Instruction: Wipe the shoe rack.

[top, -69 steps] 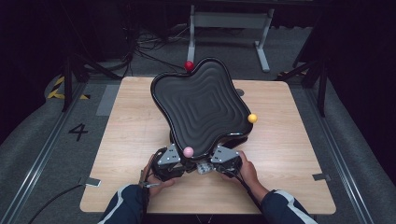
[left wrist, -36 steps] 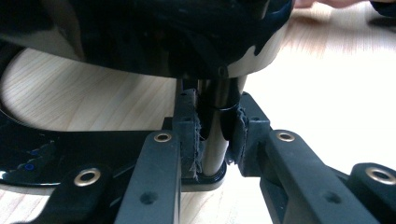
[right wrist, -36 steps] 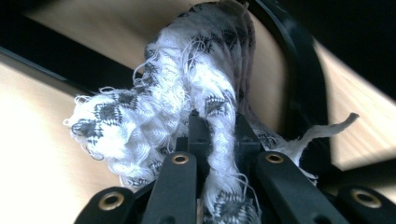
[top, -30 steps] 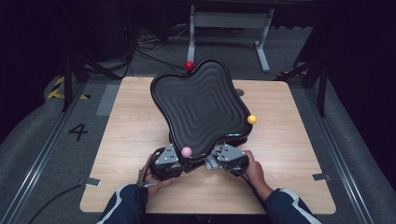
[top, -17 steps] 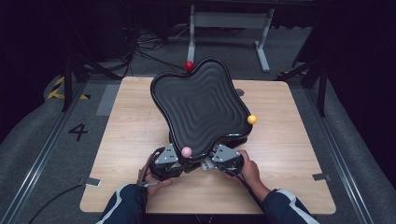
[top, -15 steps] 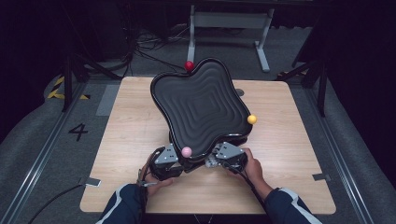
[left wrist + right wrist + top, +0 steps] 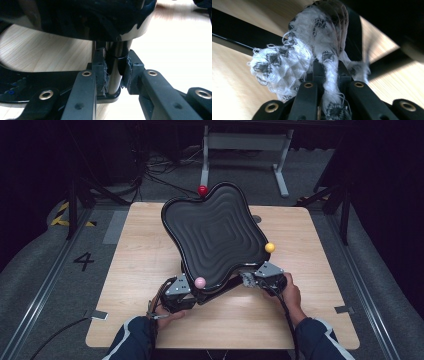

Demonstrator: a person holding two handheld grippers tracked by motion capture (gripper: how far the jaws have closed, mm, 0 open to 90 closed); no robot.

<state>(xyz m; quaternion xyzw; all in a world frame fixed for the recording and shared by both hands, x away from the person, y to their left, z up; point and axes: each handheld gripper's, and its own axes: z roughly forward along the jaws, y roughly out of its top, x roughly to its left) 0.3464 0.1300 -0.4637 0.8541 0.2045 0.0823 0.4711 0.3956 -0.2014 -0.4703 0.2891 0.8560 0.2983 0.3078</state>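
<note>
Cloth [image 7: 322,52] is pinched tight in the right gripper [image 7: 250,279], bunched just past its tips and under the near edge of the black tray [image 7: 215,237]. That hand has slid sideways along the edge since a moment ago, so the wiping looks under way. The left gripper [image 7: 113,75] stays clamped on the tray's post [image 7: 115,67], holding it tilted.

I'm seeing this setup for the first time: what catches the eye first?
A big black wavy-edged tray stands tilted over the middle of the wooden table, with coloured balls at its corners. The left gripper clamps a metal post under it; the right gripper pinches a frayed white cloth.
</note>
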